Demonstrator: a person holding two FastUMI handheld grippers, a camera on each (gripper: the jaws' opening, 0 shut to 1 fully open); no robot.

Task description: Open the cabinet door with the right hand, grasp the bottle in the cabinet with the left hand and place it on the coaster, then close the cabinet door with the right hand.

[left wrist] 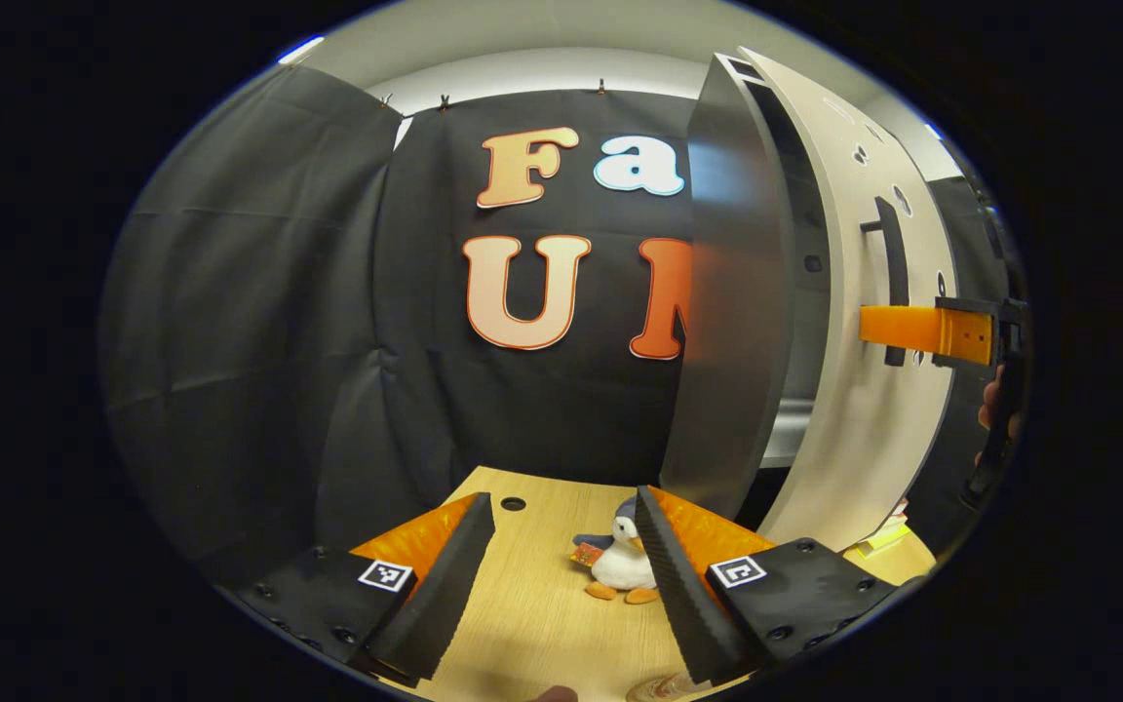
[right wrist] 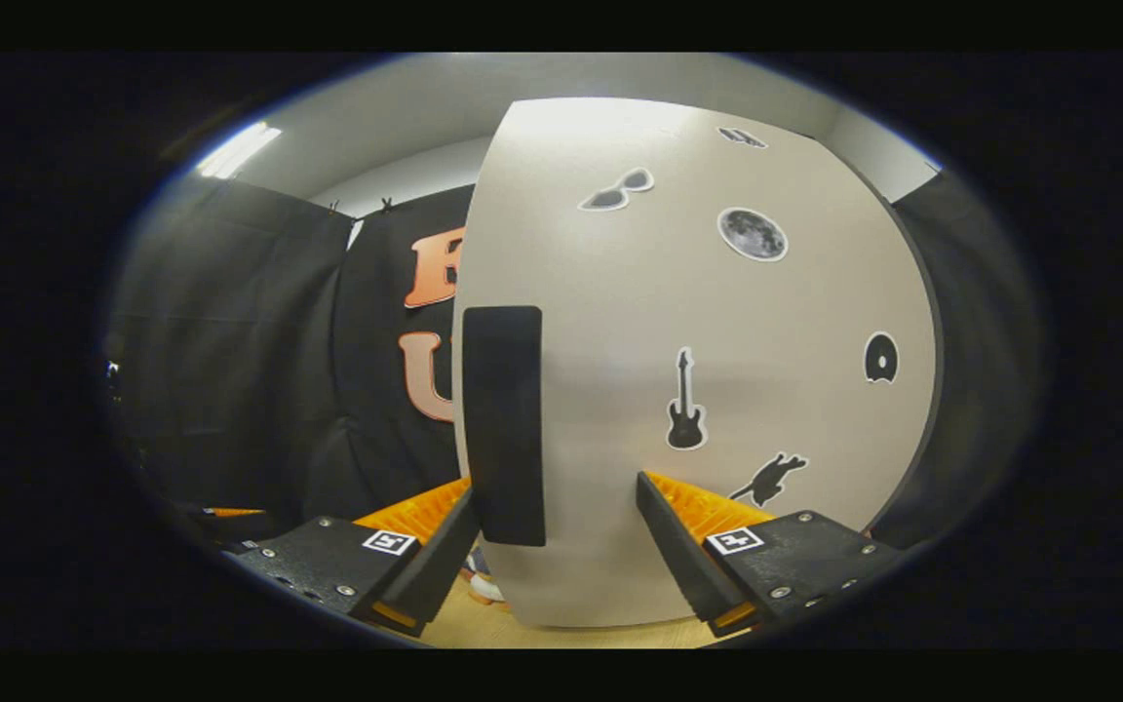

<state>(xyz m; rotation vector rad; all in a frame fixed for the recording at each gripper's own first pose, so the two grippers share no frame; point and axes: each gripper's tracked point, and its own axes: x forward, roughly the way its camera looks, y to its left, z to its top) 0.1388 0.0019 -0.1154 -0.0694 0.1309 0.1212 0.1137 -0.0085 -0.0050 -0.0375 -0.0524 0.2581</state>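
The pale cabinet door (right wrist: pixel 717 322), dotted with black stickers, stands ajar on the grey cabinet (left wrist: pixel 727 322). Its black vertical handle (right wrist: pixel 503 424) sits between the fingers of my right gripper (right wrist: pixel 555 492), close to the left finger; the jaws are wide and open. In the left gripper view the door (left wrist: pixel 854 409) swings out at the right, and a finger (left wrist: pixel 912 330) of the right gripper reaches its handle (left wrist: pixel 891 263). My left gripper (left wrist: pixel 562 499) hovers open over the wooden table (left wrist: pixel 532 595), holding nothing. Through the door gap I see part of a shelf (left wrist: pixel 786 429).
A small plush penguin (left wrist: pixel 620 561) sits on the table just ahead of the left gripper's right finger. A round cable hole (left wrist: pixel 513 504) lies near the table's far edge. Something yellow (left wrist: pixel 883 534) lies under the door's lower corner. A hand (left wrist: pixel 995 409) holds the right gripper.
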